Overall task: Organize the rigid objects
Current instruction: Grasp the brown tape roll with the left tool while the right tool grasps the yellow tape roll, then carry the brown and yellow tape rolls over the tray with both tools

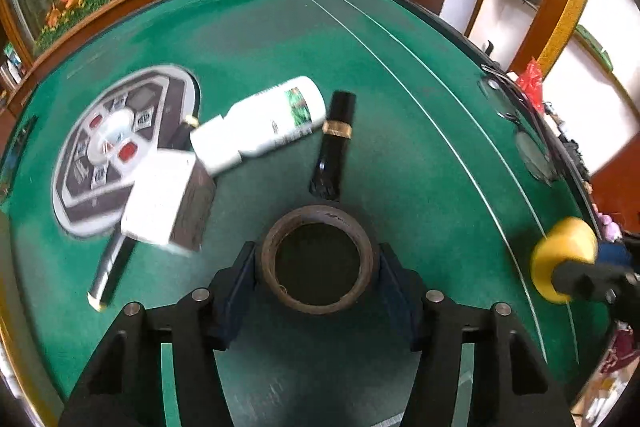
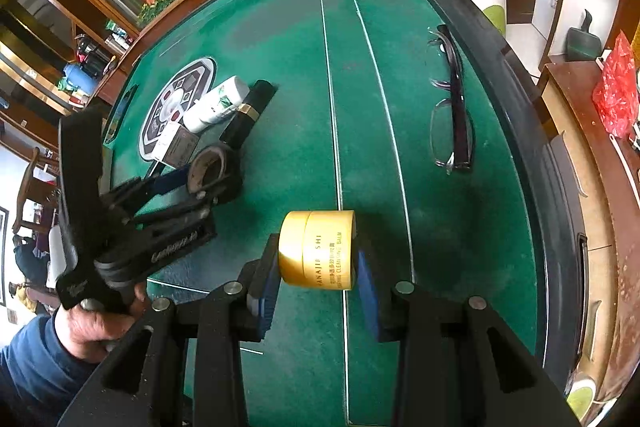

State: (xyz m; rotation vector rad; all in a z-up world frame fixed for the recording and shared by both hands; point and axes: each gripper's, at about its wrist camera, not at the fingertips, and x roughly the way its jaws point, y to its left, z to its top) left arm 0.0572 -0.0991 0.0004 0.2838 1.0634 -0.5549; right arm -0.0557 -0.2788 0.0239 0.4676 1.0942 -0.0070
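On green table [image 1: 280, 39]: one tape roll [image 1: 318, 259], one white bottle [image 1: 260, 123], one black tube [image 1: 334, 143], one white box [image 1: 168, 203], one gold jar [image 2: 318, 249], one pair of glasses [image 2: 454, 99]. Left claw [image 1: 318, 279] clamps tape roll; bottle at 11 o'clock. Right claw [image 2: 316, 287] clamps gold jar, glasses at 1 o'clock.

green table [image 2: 288, 75] | bottle [image 1: 264, 121] | glasses [image 2: 454, 99] | round panel [image 1: 116, 143]

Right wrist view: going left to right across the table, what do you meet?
Left gripper around the tape roll → gold jar between the right gripper's fingers → eyeglasses near the table's right edge. The cluster beyond the tape roll overlaps it in this order, so it is left out.
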